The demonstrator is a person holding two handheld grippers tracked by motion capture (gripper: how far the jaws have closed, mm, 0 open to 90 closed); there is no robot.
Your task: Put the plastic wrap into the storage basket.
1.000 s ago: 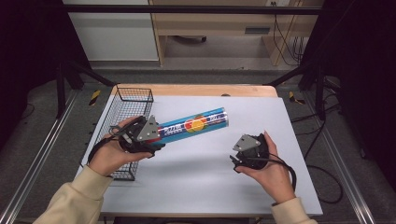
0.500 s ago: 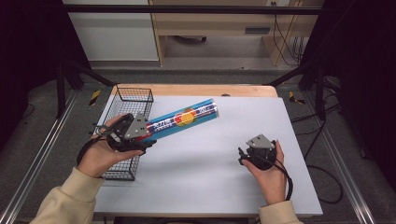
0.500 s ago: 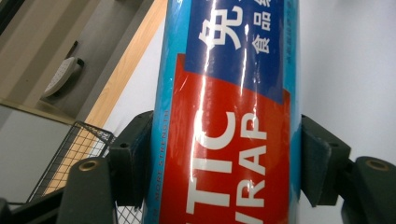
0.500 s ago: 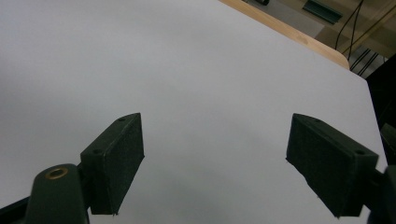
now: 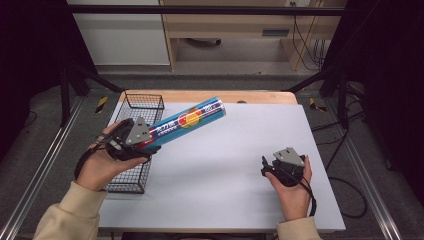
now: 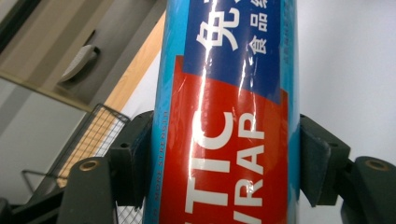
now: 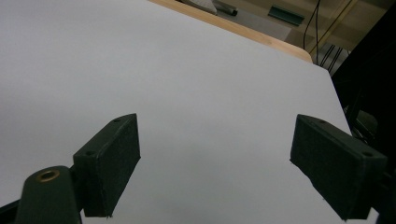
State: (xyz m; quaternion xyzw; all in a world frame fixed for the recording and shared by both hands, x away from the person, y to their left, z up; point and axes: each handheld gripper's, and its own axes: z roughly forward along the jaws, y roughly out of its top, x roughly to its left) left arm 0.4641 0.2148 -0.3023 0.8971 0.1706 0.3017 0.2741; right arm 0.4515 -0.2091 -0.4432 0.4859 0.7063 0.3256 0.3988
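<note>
The blue tube (image 5: 187, 121) of plastic wrap is up off the bench, tilted, its far end pointing toward the back right and its near end caught in the left gripper (image 5: 131, 140). In the left gripper view the tube (image 6: 224, 116) runs straight up between the two black fingers (image 6: 133, 156), red label with white letters facing us, blue band with white characters above it. Both pads are pressed against its sides, so the fingers are clamped tight on the tube.

The left hand (image 5: 102, 165) carries it above the near end of the wire basket (image 5: 142, 102), which sits along the left edge of the white bench (image 5: 225, 175). The tube's raised end hangs over the bench top, past the basket's right rim.

Over on the right, the right gripper (image 5: 280, 167) sits low near the front of the bench, well apart from the tube. Its fingers (image 7: 109, 161) stand apart with nothing between them, just bare white surface; they've just been opening a little wider. The bench's wooden back edge (image 7: 243, 32) shows beyond them.
</note>
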